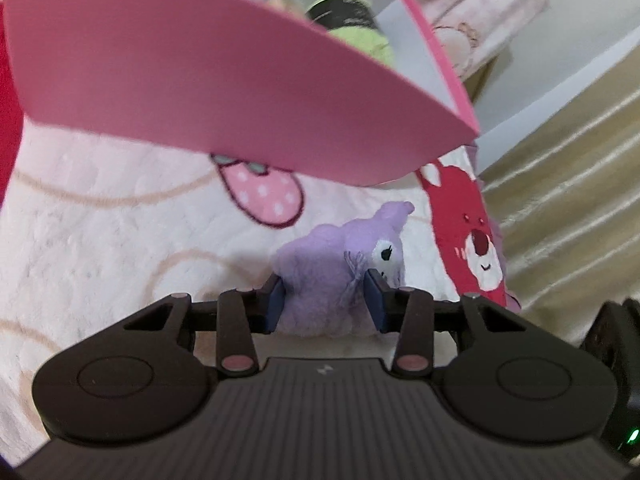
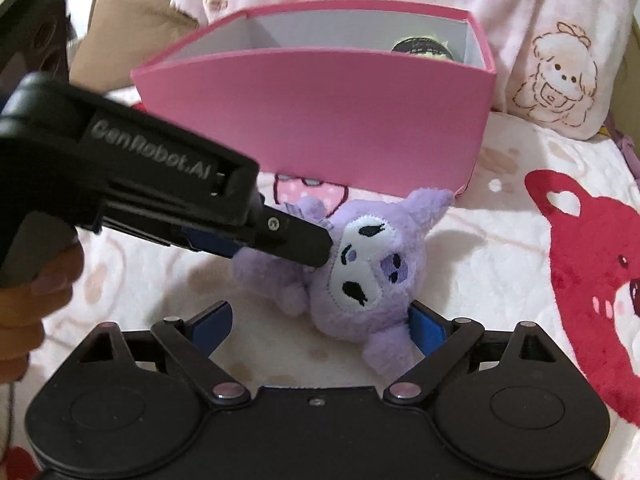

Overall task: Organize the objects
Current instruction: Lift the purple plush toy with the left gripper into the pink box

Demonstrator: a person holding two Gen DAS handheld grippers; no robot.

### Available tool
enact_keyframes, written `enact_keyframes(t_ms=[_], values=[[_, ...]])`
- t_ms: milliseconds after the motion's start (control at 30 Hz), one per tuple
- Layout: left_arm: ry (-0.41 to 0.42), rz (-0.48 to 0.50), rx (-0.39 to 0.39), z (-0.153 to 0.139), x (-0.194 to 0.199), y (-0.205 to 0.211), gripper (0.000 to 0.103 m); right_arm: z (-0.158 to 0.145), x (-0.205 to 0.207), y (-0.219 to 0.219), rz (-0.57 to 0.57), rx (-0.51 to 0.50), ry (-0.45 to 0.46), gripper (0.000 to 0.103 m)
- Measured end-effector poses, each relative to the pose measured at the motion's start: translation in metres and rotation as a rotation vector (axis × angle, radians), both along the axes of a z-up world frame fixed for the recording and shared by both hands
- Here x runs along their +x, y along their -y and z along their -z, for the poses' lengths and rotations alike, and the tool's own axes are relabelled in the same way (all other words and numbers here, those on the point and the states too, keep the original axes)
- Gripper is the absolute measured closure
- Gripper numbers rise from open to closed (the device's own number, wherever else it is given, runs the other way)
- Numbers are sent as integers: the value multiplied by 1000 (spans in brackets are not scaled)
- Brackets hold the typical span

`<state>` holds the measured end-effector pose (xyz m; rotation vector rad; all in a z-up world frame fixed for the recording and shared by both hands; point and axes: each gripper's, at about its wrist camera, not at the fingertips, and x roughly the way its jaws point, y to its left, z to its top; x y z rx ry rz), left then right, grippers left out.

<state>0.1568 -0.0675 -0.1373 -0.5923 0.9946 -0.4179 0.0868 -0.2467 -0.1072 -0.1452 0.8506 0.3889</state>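
A small purple plush toy [image 2: 368, 264] with a white face lies on the patterned blanket, just in front of a pink open box [image 2: 320, 120]. My left gripper [image 1: 326, 304] is shut on the plush toy [image 1: 320, 276], its blue pads pressing the body on both sides; it also shows in the right wrist view, reaching in from the left. My right gripper [image 2: 320, 328] is open, its blue pads either side of the toy's lower part without squeezing it. In the box sits a black and green object [image 2: 420, 49], also in the left wrist view [image 1: 352, 20].
A pink-white blanket [image 2: 500, 260] with a red bear print [image 2: 592, 272] covers the surface. A pillow with a puppy print [image 2: 556, 76] lies behind the box. A beige cushion [image 2: 132, 32] is at the far left. The pink box [image 1: 224, 80] looms close above the left gripper.
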Motion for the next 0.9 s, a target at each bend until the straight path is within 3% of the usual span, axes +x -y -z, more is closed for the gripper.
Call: enact_keyframes(t_ms=[200, 367, 600, 767, 900], values=[[-30, -7, -10, 4, 2, -3, 68, 0, 2, 5, 31, 2, 30, 10], [-49, 1, -15, -7, -1, -5, 69, -11, -6, 7, 18, 29, 56, 21], [-33, 76, 54, -59, -13, -1, 69, -47, -26, -4, 17, -13, 64, 23], [-8, 129, 100, -101, -30, 1, 69, -82, -42, -5, 45, 32, 35, 19], [27, 149, 93, -128, -44, -3, 69, -108, -54, -9, 35, 38, 52, 14]])
